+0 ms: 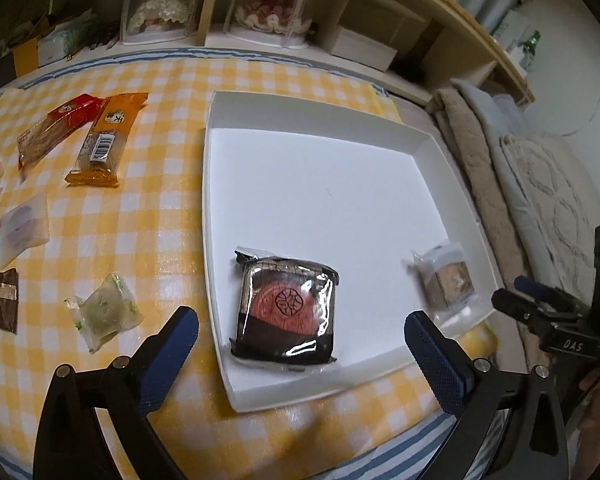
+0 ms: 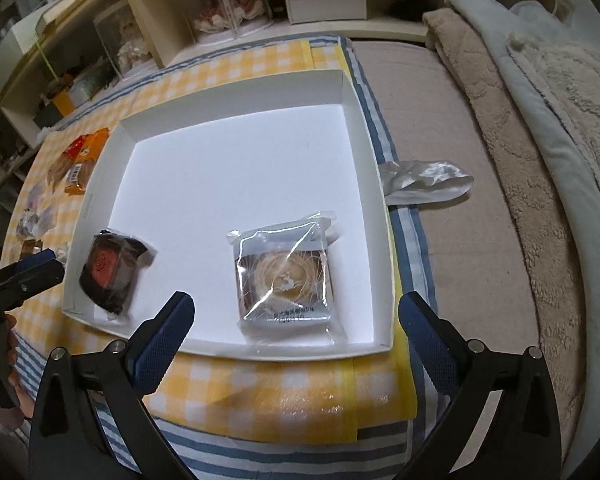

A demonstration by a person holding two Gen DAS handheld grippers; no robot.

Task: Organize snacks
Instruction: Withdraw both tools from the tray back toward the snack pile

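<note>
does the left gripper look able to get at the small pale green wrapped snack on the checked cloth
Probably yes. The left gripper is open and holds nothing, and the small pale green wrapped snack lies alone on the yellow checked cloth, beside its left finger, with nothing over it.

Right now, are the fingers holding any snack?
No. Both the left gripper and right gripper are open and empty; the two wrapped cakes lie loose in the white tray.

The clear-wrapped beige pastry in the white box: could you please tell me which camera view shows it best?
The right wrist view: the clear-wrapped beige pastry lies centred and sharp in the white box, with its wrapper and label visible. The left wrist view shows it only small and blurred near the box's right wall.
</note>
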